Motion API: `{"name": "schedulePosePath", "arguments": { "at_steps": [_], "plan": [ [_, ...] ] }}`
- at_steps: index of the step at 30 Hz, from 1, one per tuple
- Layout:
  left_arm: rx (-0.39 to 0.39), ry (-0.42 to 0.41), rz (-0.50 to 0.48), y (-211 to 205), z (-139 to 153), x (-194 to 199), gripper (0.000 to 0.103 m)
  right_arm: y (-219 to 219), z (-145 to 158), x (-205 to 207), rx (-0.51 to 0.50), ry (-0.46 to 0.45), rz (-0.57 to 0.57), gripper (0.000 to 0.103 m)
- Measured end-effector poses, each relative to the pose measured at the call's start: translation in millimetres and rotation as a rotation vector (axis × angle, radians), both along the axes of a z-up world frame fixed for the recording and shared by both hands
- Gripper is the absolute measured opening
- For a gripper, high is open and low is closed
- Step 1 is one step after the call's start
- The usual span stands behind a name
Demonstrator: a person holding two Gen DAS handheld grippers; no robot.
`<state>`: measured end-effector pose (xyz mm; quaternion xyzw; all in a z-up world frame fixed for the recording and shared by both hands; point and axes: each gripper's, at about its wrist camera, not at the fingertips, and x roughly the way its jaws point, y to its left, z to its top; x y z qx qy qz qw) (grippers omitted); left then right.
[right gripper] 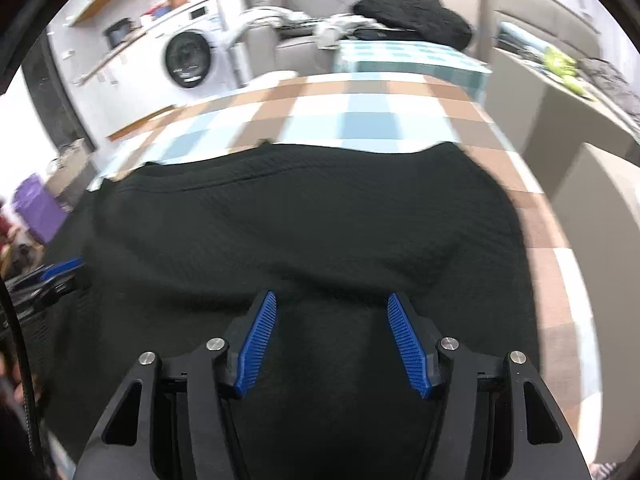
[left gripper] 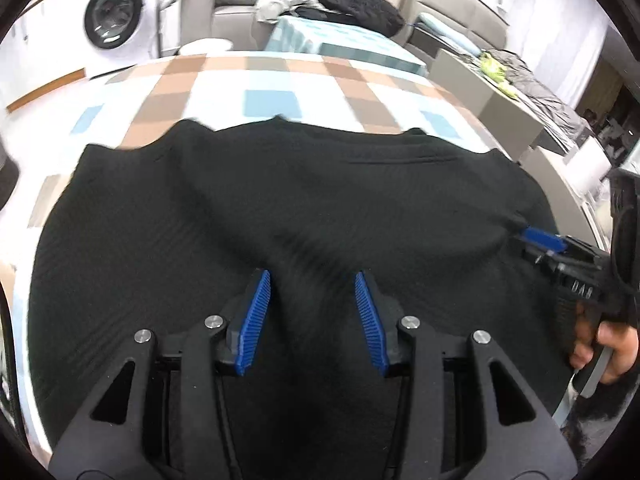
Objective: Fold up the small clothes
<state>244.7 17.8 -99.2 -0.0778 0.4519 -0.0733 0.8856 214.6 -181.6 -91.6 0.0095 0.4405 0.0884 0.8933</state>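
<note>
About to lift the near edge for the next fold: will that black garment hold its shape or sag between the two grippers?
Probably sag: the black garment already lies in soft ridges and a wavy far edge. Its ribbed knit looks grippy, so the left gripper and right gripper are unlikely to slip. It may drag on the checked cloth.

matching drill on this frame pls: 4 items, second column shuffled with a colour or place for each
1 garment
2 washing machine
3 tablecloth
4 finger pads

A ribbed blue
B black, spread across the table under both grippers
C white, far left in the background
D checked brown, white and light blue

Pairs: 1-B, 2-C, 3-D, 4-A
</note>
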Motion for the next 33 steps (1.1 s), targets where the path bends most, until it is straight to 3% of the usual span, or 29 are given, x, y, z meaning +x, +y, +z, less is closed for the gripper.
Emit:
{"name": "schedulePosePath", "arguments": {
  "at_steps": [4,10,15,19,27,33],
  "plan": [
    [0.066,0.025,-0.007,-11,-8,14,0.043,24,0,-7,0.007,-0.015,0.09,0.06],
    [0.061,-0.005,0.128,18,-11,36,0.043,45,-5,-5,0.034,0.007,0.14,0.06],
    [0.048,-0.004,0.146,24,-9,37,0.043,55,-4,-6,0.036,0.016,0.148,0.06],
    [0.043,-0.01,0.127,18,-4,24,0.043,67,-6,2,0.025,0.005,0.153,0.06],
    [0.052,-0.013,0.105,15,4,-4,0.043,69,-6,43,-0.066,-0.016,-0.031,0.06],
    [0.022,-0.012,0.002,-7,2,-12,0.044,73,5,26,0.01,-0.019,0.071,0.06]
  ]
}}
